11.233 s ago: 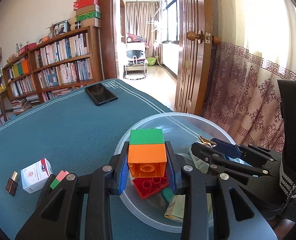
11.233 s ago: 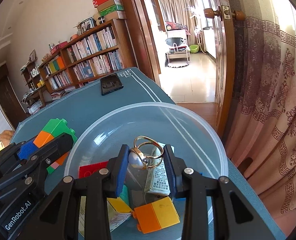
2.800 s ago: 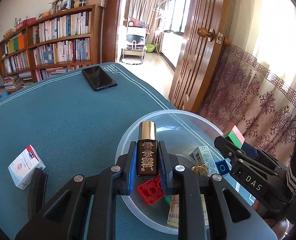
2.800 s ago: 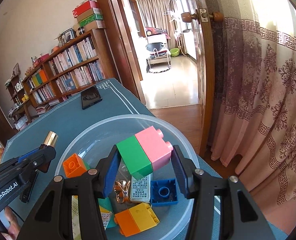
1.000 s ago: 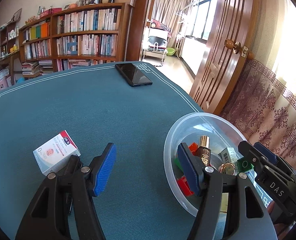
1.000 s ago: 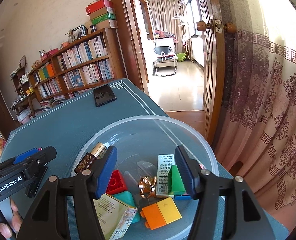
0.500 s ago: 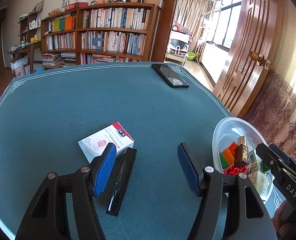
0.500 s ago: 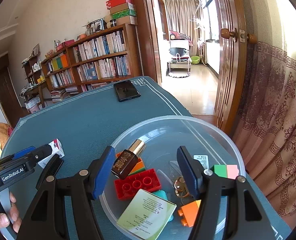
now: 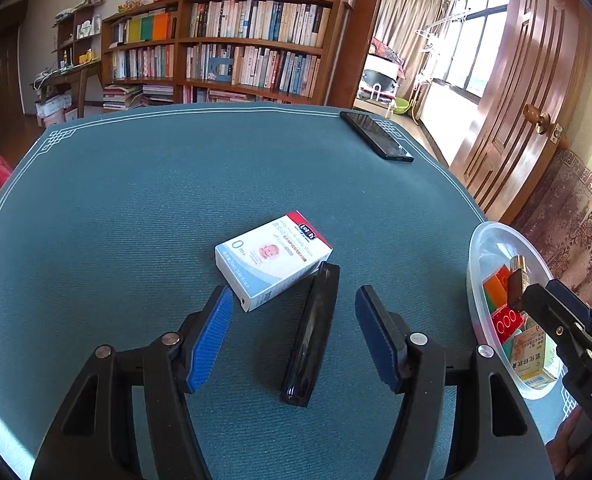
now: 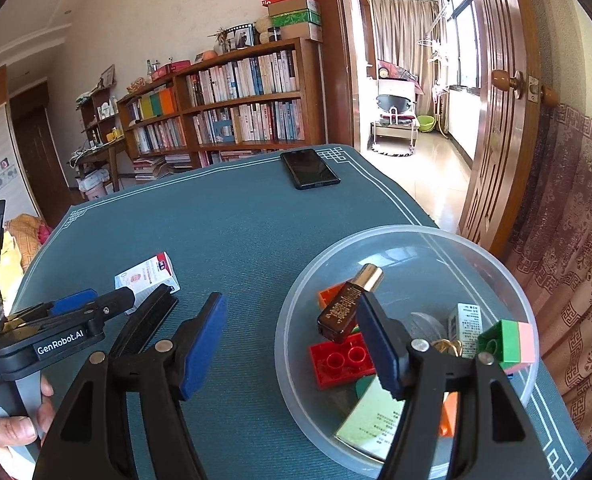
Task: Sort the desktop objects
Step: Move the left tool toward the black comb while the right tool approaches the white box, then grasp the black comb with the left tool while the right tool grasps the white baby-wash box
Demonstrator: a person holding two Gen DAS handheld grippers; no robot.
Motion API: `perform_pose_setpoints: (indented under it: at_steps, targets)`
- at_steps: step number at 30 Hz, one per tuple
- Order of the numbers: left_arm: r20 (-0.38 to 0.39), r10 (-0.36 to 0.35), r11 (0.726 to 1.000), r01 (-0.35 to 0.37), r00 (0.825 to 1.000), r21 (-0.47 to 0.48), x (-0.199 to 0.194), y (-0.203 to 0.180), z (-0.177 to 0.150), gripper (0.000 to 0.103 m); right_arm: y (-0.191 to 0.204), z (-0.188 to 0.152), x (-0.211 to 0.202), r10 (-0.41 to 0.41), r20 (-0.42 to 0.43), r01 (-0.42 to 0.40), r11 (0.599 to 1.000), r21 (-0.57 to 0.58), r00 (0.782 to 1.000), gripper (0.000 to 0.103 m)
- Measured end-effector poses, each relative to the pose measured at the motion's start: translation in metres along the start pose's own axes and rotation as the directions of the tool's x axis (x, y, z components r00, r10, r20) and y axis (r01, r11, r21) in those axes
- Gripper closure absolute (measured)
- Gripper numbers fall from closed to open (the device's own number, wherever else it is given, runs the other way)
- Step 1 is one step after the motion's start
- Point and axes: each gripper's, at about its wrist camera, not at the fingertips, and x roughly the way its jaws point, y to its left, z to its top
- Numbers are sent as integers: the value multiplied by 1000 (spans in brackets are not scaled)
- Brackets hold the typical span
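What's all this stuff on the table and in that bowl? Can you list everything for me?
table: one, teal cloth.
bowl: one, clear plastic, right side.
small bottle: one, brown, gold cap, in bowl.
toy bricks: several; red, orange, green-pink; in bowl.
paper packets: at least two, in bowl.
white box: one, red end, mid-table.
black bar: one, touching the box.
phone: one, black, far edge.
bookshelf: one, wooden, behind.
left tool: blue pads, open, above bar.
right tool: opening, empty.
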Motion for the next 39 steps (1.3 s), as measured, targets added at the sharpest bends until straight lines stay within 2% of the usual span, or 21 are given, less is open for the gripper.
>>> perform_pose_setpoints:
  at_steps: [10, 18, 22, 24, 28, 30, 39]
  targets:
    - [-39, -10, 999, 11, 999, 42, 8, -6, -12, 36, 18, -3, 1, 47, -20, -47, 999, -21, 999, 32]
    - [-63, 24, 995, -18, 998, 99, 21, -15, -20, 36, 26, -3, 3, 67, -26, -68, 997, -30, 997, 32]
    - [-71, 30, 995, -23, 997, 95, 26, -12, -22, 36, 27, -4, 5, 85, -39, -85, 996, -17, 996, 32]
    - [-74, 33, 996, -26, 997, 91, 28, -10, -23, 50, 28, -4, 7, 90, -42, -90, 996, -15, 995, 32]
    - [-71, 30, 997, -25, 997, 74, 28, -6, -23, 64, 33, -4, 8, 96, -43, -97, 995, -24, 994, 32]
    - [-73, 9, 998, -5, 997, 63, 26, -5, -24, 76, 35, -4, 9, 100, -42, -101, 995, -28, 994, 32]
    - [-37, -13, 999, 15, 999, 45, 9, -1, -18, 79, 46, -2, 17, 125, -54, -128, 991, -47, 991, 31]
